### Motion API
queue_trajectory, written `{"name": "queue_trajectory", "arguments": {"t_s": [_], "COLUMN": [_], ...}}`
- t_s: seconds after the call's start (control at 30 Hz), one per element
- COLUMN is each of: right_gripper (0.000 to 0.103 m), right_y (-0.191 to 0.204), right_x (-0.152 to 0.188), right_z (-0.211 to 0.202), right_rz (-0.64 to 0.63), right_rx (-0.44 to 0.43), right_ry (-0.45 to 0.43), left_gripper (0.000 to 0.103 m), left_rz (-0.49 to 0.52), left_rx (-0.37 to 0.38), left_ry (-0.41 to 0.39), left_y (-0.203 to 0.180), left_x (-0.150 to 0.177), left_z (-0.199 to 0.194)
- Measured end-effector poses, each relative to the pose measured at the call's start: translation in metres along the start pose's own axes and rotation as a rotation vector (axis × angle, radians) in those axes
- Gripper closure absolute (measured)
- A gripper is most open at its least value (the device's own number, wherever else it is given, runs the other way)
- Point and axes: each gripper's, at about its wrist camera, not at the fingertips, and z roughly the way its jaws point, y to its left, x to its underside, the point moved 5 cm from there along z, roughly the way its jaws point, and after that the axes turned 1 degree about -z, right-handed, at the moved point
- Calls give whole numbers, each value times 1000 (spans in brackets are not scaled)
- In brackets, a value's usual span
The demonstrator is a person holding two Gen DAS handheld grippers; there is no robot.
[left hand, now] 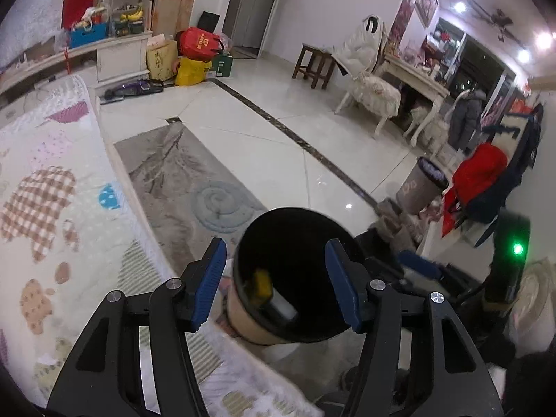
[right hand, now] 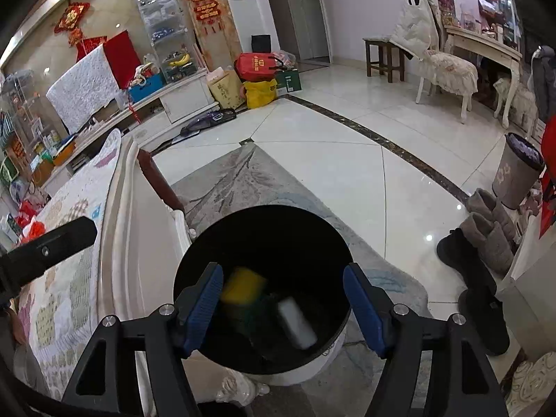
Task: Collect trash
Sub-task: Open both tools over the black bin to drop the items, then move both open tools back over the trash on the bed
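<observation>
One black-lined bin (right hand: 208, 243), two blurred items inside: yellow (right hand: 243, 285), white (right hand: 297, 323).

Both my wrist cameras tilt down, close above the black-lined bin (left hand: 295, 278) (right hand: 264, 288); each also takes in the white tiled floor (left hand: 278, 146) (right hand: 330, 160) beyond.

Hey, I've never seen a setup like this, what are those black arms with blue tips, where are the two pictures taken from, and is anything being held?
No robot here: a person carries a two-finger tool in each hand, with a fisheye camera looking along its fingers. One picture is from the left tool, the other from the right tool. Both hang open over a black-lined trash bin standing on a grey rug beside a quilt-covered sofa. Neither tool holds anything. Inside the bin are a blurred yellow item and a white one.
</observation>
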Motion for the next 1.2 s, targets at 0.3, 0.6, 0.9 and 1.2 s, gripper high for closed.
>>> {"name": "queue_trajectory", "arguments": {"t_s": [0.3, 0.6, 0.9, 1.2], "right_gripper": [34, 34, 30, 30], "right_y": [32, 78, 141, 197], "right_x": [5, 5, 11, 20], "right_z": [-11, -28, -37, -42], "right_rz": [-51, -112, -176, -243], "right_rx": [-41, -79, -153, -220], "right_ry": [-26, -66, -76, -63], "left_gripper": [45, 45, 45, 45], "left_rz": [16, -33, -73, -145], "left_rx": [-188, -272, -351, -419], "left_ry": [-42, -87, -115, -155], "left_y": [22, 60, 97, 136], "left_x": [17, 32, 51, 68], "left_z": [-39, -85, -131, -175]}}
